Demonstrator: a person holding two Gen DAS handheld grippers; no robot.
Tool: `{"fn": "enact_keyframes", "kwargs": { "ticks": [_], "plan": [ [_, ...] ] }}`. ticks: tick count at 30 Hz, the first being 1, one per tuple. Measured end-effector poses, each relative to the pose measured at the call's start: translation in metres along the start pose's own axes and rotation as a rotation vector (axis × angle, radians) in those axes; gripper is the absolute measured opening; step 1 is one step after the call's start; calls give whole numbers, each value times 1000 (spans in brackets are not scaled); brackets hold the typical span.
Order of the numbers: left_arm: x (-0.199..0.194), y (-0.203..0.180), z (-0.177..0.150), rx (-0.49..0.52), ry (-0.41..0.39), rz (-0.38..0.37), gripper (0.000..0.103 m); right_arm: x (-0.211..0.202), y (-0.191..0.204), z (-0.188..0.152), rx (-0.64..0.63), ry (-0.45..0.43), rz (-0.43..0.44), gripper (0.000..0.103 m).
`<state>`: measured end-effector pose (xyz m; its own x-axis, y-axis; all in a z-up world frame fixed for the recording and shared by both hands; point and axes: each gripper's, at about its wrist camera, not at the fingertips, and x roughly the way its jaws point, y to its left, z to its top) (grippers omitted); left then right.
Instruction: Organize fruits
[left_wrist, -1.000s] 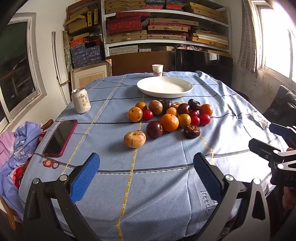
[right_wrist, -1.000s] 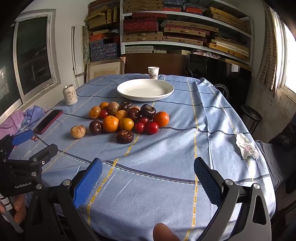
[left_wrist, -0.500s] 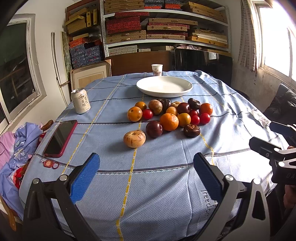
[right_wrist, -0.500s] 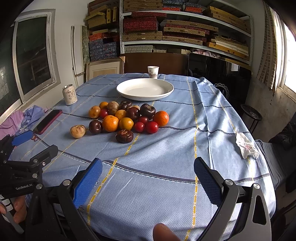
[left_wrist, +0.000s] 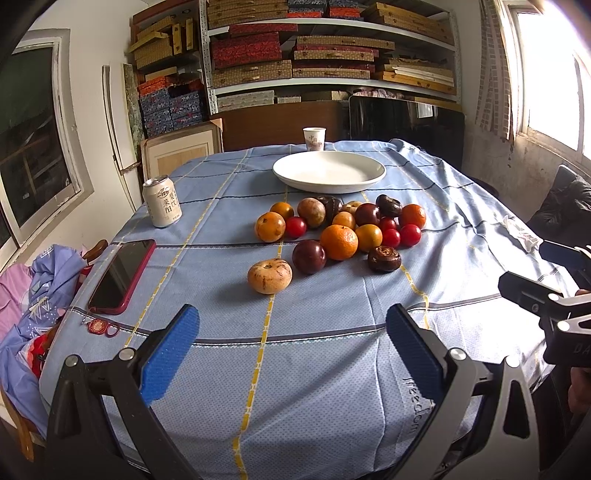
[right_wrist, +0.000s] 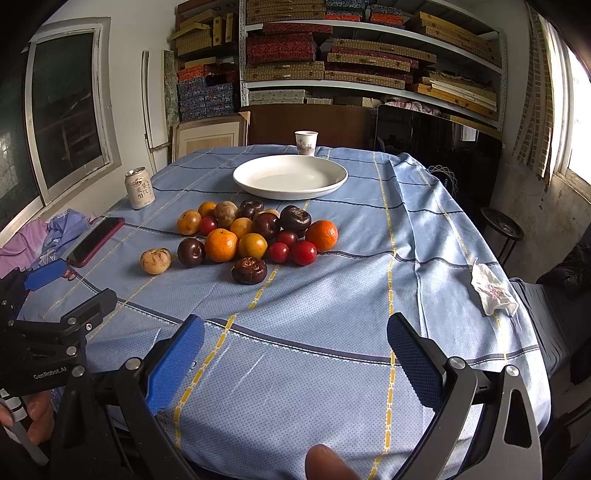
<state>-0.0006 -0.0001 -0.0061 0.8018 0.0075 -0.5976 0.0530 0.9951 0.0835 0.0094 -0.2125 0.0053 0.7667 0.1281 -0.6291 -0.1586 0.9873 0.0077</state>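
Observation:
A pile of fruit (left_wrist: 339, 226) (right_wrist: 255, 232) lies mid-table: oranges, small red fruits, dark purple ones. A tan fruit (left_wrist: 269, 276) (right_wrist: 155, 260) sits apart at the pile's near left, and a dark brown one (left_wrist: 384, 258) (right_wrist: 249, 270) at its front. Behind the pile stands an empty white plate (left_wrist: 328, 172) (right_wrist: 290, 176). My left gripper (left_wrist: 291, 347) is open above the near table edge, well short of the fruit. My right gripper (right_wrist: 295, 354) is open too, nothing between its blue pads. Each gripper shows at the side of the other's view.
On the blue tablecloth (left_wrist: 332, 362) there is a drink can (left_wrist: 161, 201) (right_wrist: 139, 188) and a red-cased phone (left_wrist: 122, 275) (right_wrist: 96, 240) at the left, a paper cup (left_wrist: 314, 139) (right_wrist: 306, 142) behind the plate, and a crumpled tissue (right_wrist: 493, 290) at the right. Shelves of boxes fill the back wall.
Both views have shifted only slightly; the grippers stay open and the fruit has not moved.

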Motion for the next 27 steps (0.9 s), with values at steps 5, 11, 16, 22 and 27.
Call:
{"fn": "enact_keyframes", "kwargs": {
  "ticks": [5, 11, 16, 22, 27],
  "plan": [
    [0, 0, 0, 0, 0, 1, 99, 0, 0, -1, 1, -1, 1, 100],
    [0, 0, 0, 0, -1, 2, 99, 1, 1, 0, 0, 0, 1, 100],
    [0, 0, 0, 3, -1, 2, 99, 2, 1, 0, 1, 1, 0, 100],
    [0, 0, 0, 2, -1, 3, 99, 3, 1, 0, 0, 1, 1, 100],
    [0, 0, -1, 3, -1, 3, 99, 3, 1, 1, 1, 3, 1, 100]
  ]
}}
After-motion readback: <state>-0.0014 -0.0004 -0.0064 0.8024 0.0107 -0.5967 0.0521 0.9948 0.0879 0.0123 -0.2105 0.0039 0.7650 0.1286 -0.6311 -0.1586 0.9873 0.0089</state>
